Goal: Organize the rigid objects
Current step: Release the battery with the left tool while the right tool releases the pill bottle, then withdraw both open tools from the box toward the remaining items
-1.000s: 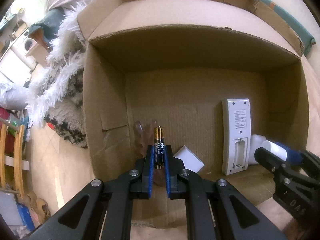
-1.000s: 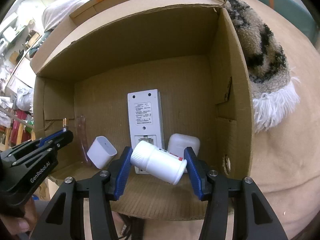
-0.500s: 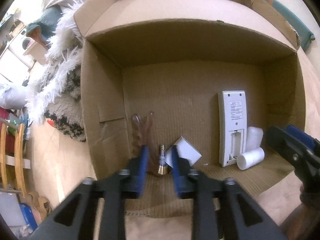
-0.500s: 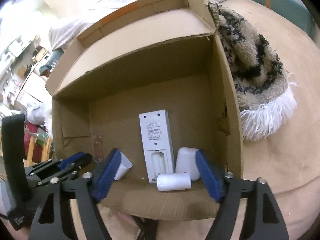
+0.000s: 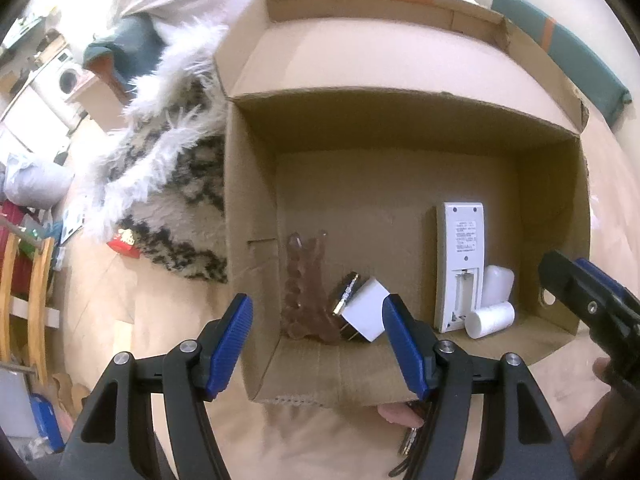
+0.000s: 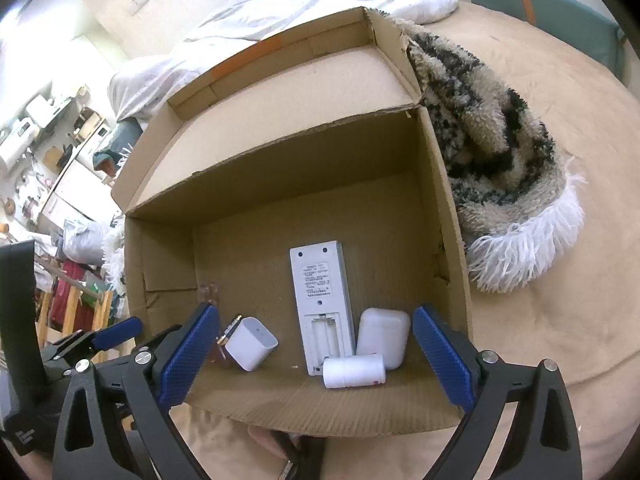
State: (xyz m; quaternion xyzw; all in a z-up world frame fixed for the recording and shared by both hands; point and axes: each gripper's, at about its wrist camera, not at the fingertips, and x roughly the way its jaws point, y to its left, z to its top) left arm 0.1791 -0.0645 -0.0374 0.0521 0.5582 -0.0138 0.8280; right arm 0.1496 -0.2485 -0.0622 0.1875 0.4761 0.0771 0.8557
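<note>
An open cardboard box (image 5: 248, 216) (image 6: 444, 216) holds the objects. A black and gold battery (image 5: 346, 294) (image 6: 228, 334) lies against a white charger cube (image 5: 366, 314) (image 6: 252, 343), beside a brown hair clip (image 5: 304, 292). A white remote (image 5: 460, 268) (image 6: 324, 304) lies face down, with a white earbud case (image 5: 498, 286) (image 6: 382, 334) and a small white bottle (image 5: 490, 319) (image 6: 354, 371) on its side. My left gripper (image 5: 316, 344) hangs above the box's near edge, jaws opening and nothing between them. My right gripper (image 6: 316, 360) is above the bottle, jaws opening wide and empty.
The box rests on a tan bed cover (image 6: 560, 128). A shaggy black and white blanket (image 6: 500, 152) (image 5: 168, 168) lies against the box's sides. A white duvet (image 6: 312, 4) is behind the box. Room furniture (image 5: 24, 300) shows at the far left.
My left gripper let go of the battery, which now lies by the charger. My right gripper released the white bottle beside the remote. Both grippers opened and rose.
</note>
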